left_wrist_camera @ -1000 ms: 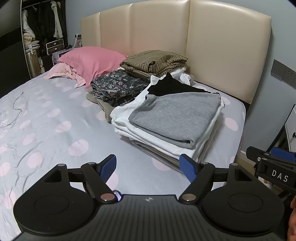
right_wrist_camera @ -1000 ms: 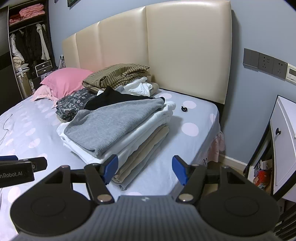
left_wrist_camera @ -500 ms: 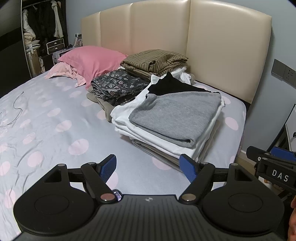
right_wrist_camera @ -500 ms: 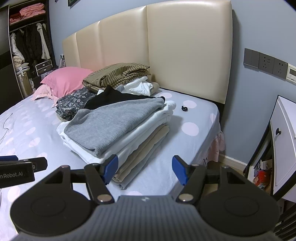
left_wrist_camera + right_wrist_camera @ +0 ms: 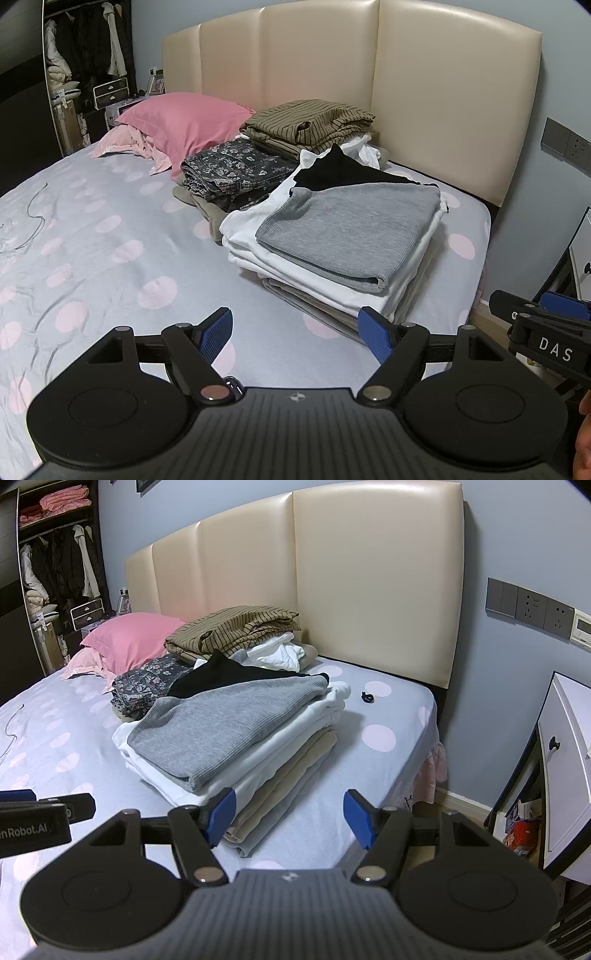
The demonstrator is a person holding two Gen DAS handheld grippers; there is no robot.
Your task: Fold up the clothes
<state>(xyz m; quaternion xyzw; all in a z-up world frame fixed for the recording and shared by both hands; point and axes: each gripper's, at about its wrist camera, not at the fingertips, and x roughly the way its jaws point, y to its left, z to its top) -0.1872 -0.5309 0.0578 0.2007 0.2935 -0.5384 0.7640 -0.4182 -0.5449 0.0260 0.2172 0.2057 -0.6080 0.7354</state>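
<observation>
Left wrist view first: left gripper (image 5: 295, 334) sits at the lower middle of the frame, jaws spread wide and empty, poised above the spotted bed (image 5: 110, 240). At centre right lies the folded pile (image 5: 332, 258), with the grey sweater (image 5: 354, 229) on top and a black garment (image 5: 343, 171) showing behind it. Further up the frame are a floral stack (image 5: 232, 173), a striped stack (image 5: 310, 122) and a pink pillow (image 5: 184, 122). The right gripper's side shows at the lower right edge.

Right wrist view: right gripper (image 5: 290, 818) is at the lower middle, jaws likewise spread with nothing between them, just in front of the pile's near corner. The grey sweater (image 5: 225, 723) lies flat and squared.

Judging by this, a fold is complete and both tools are free. The next move calls for finding an unfolded garment; the rumpled white one (image 5: 277, 653) near the headboard (image 5: 369, 583) looks a candidate.
</observation>
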